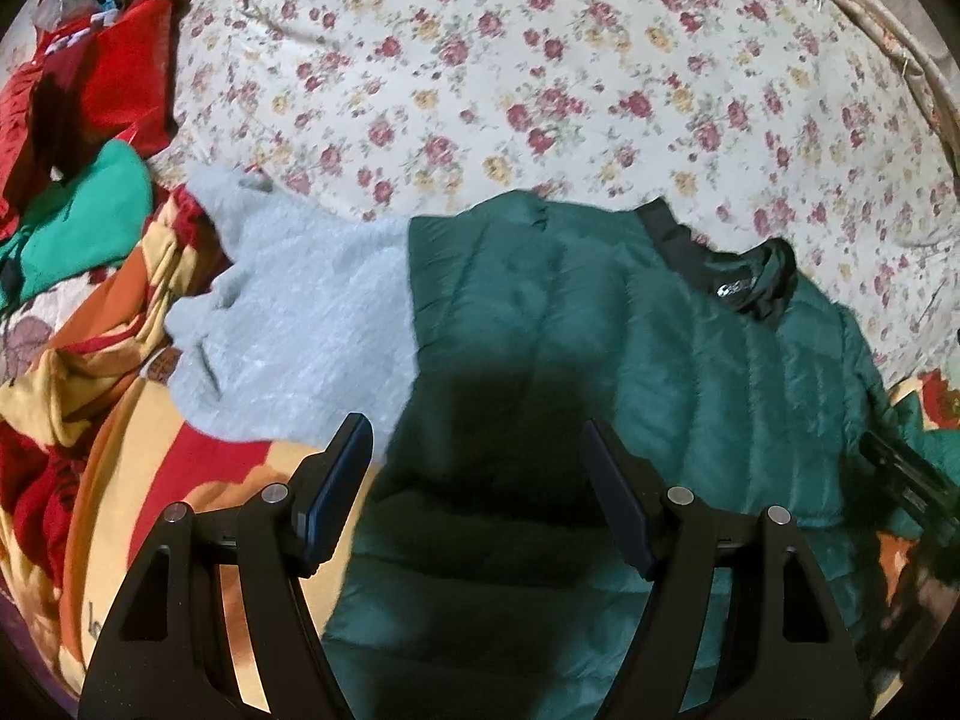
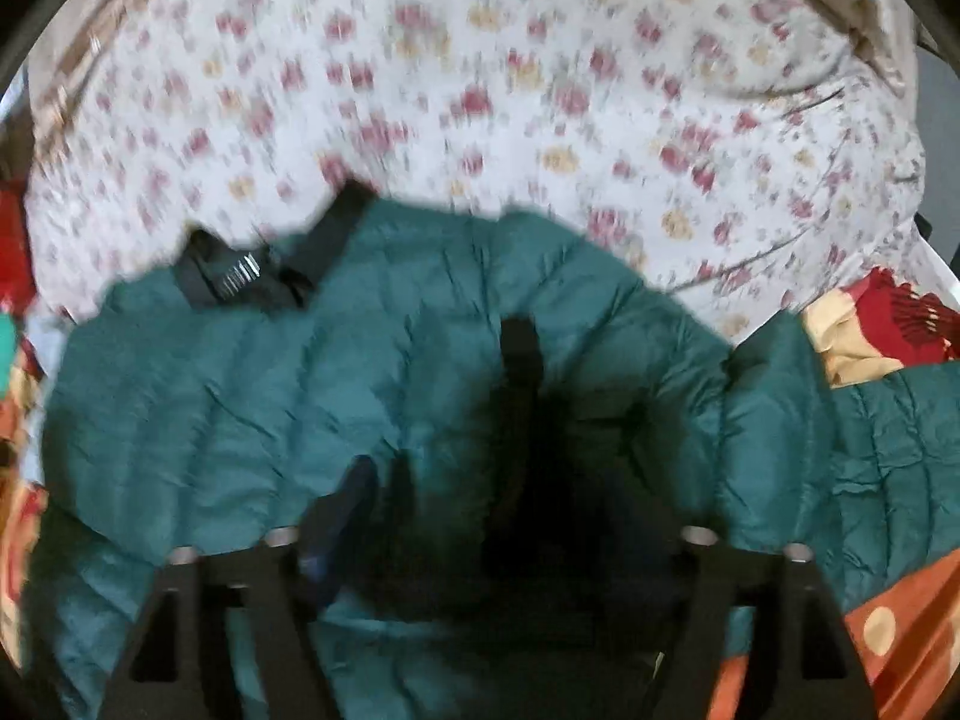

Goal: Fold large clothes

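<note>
Only the left wrist view showed the red clothes (image 1: 102, 72), the green top (image 1: 84, 222) and the pale fleece (image 1: 300, 330), which lay against the jacket's (image 1: 600, 330) left edge on the striped blanket (image 1: 150, 480). The right wrist view, blurred, showed instead a quilted green fold (image 2: 900, 450) to the right and more blanket (image 2: 870, 336) there.

The jacket lay spread on the bed, black collar (image 1: 738, 282) toward the floral sheet (image 1: 540, 90), which stretched wide and bare beyond the jacket's far edge. Left of it the clothes crowded close.

The left gripper (image 1: 477, 492) tilted downward over the jacket's near left part, fingers apart, nothing between them. The right gripper (image 2: 510, 516) tilted downward over the jacket's middle, its shadow on the fabric; its fingers stood apart, clamping nothing.
</note>
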